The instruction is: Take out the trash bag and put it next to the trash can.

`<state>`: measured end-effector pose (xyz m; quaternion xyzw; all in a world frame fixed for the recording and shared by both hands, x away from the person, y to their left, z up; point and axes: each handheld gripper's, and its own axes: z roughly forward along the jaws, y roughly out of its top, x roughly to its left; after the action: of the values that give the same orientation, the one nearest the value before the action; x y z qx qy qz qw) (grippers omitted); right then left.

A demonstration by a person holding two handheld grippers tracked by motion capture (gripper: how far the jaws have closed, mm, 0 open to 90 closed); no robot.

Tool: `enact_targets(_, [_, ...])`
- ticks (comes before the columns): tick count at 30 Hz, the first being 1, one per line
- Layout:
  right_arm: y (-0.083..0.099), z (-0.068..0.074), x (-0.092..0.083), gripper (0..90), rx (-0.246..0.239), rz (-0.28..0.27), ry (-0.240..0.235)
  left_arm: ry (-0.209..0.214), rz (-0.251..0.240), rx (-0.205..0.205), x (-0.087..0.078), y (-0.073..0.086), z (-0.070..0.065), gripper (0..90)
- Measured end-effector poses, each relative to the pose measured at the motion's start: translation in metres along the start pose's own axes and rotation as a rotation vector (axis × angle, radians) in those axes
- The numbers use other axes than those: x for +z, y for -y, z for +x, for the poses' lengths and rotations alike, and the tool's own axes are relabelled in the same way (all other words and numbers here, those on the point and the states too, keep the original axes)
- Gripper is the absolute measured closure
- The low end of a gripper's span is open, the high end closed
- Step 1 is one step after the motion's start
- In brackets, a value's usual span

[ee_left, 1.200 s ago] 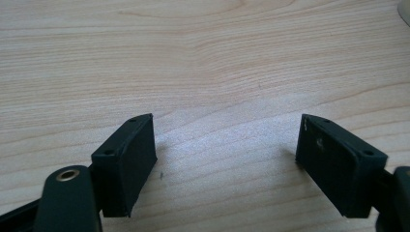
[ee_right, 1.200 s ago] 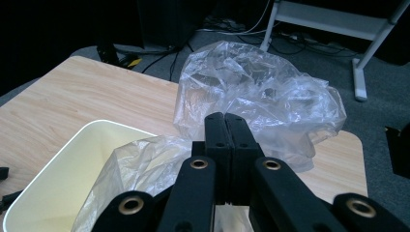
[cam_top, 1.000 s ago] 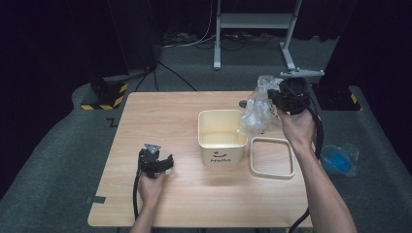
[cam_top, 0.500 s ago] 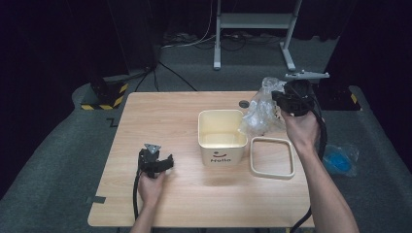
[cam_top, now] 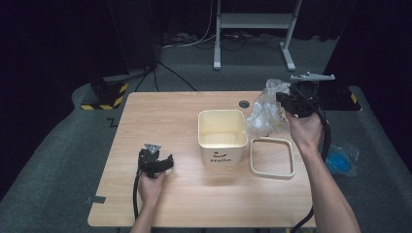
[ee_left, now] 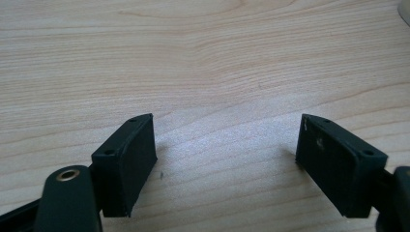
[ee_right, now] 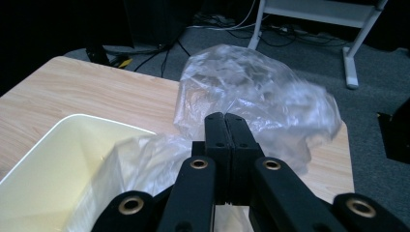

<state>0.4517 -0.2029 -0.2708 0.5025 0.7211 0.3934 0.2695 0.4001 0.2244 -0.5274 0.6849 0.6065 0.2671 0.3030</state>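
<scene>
Jaws of your right gripper were clamped tight on the clear plastic bag, and over the last second you'd lifted it slightly, so the bag hung just beside the cream bin, probably ready for lining. Your left gripper rested spread wide on the table, well apart.

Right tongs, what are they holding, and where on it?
The right tongs pinch a crumpled clear plastic bag by a fold of its film. The left tongs hold nothing.
</scene>
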Motion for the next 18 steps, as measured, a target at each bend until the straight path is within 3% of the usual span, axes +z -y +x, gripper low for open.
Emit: enact_targets(18, [0.014,0.0,0.021,89.7,-0.007,0.055,0.012,0.0,0.0,0.0,0.0,0.0,0.0,22.0])
